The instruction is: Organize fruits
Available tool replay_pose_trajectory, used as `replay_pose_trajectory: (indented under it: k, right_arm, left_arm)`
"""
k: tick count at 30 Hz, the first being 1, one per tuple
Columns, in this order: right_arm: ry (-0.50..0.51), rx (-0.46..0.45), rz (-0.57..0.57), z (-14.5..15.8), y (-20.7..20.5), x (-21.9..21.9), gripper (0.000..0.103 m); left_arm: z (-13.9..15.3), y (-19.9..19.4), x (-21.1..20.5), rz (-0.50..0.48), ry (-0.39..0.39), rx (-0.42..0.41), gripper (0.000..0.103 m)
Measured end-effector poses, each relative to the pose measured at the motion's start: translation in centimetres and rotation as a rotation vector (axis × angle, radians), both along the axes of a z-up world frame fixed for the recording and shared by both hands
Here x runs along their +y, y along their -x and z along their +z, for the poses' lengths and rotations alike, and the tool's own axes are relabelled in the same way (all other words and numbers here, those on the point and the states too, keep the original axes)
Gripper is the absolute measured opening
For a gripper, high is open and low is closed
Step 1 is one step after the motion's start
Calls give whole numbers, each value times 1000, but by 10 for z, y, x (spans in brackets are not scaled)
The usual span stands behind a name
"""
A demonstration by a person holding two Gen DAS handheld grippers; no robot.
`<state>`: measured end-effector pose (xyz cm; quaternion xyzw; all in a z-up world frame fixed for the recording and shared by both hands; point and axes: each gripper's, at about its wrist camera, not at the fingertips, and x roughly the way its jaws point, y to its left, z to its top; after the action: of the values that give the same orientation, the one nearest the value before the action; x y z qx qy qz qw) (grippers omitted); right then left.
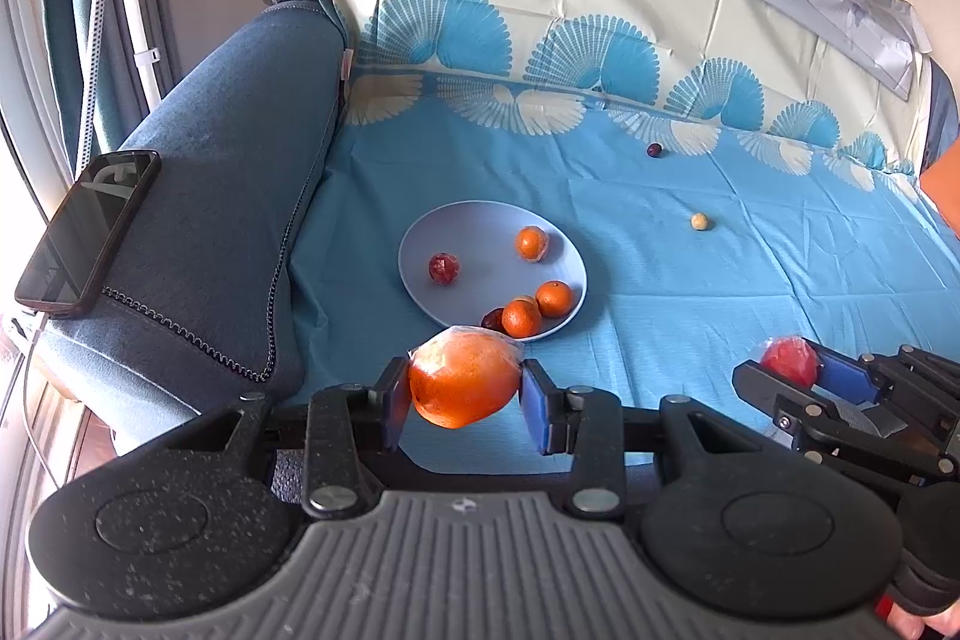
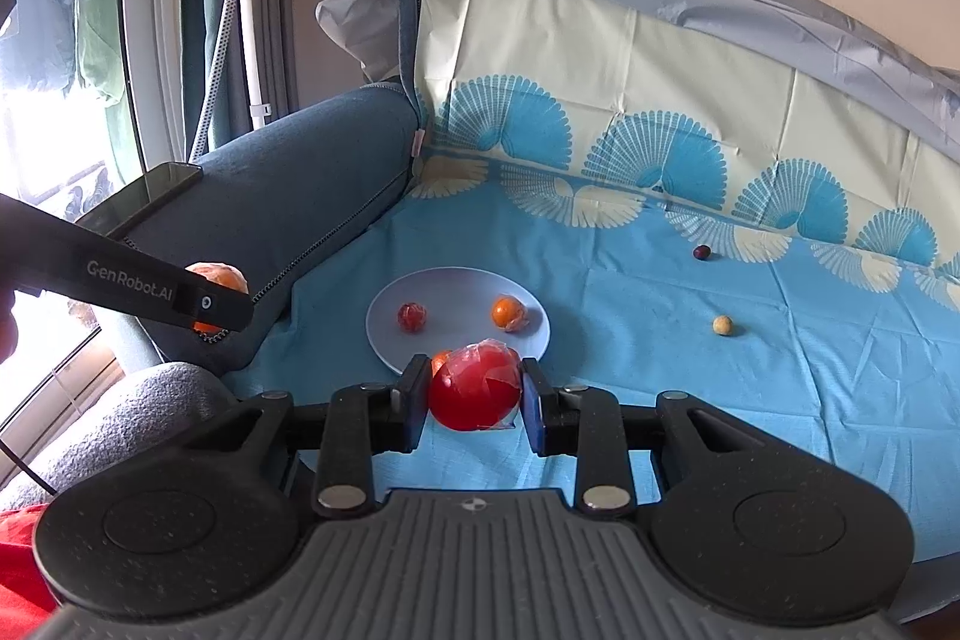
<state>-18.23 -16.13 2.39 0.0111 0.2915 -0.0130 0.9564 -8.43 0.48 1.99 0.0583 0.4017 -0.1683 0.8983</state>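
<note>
fruit is held on both sides: the left hand-held gripper (image 1: 465,394) clamps a wrapped orange (image 1: 463,377), the right hand-held gripper (image 2: 474,397) a wrapped red fruit (image 2: 474,387), both just short of the plate (image 1: 420,244). the film looks slippery, so either could squirt out. a careless drop may knock the oranges (image 1: 537,307) crowding the near rim onto the sofa.

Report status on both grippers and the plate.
Left hand-held gripper shut on orange. Right hand-held gripper shut on red fruit. Plate ahead, path open.
</note>
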Motion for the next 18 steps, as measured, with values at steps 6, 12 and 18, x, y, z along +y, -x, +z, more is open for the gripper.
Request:
replay_pose_trajectory:
  k: [6,12,18]
  right_arm:
    - [-8,30,-4,-7,-21,-4,33]
    - [-17,44,-11,-17,-57,-10,33]
    - [-24,67,-14,-35,-105,-22,33]
  left_arm:
    - [-3,-20,-3,2,9,10,43]
    - [-10,-56,-11,16,14,41,43]
    - [-24,-97,-29,2,4,52,43]
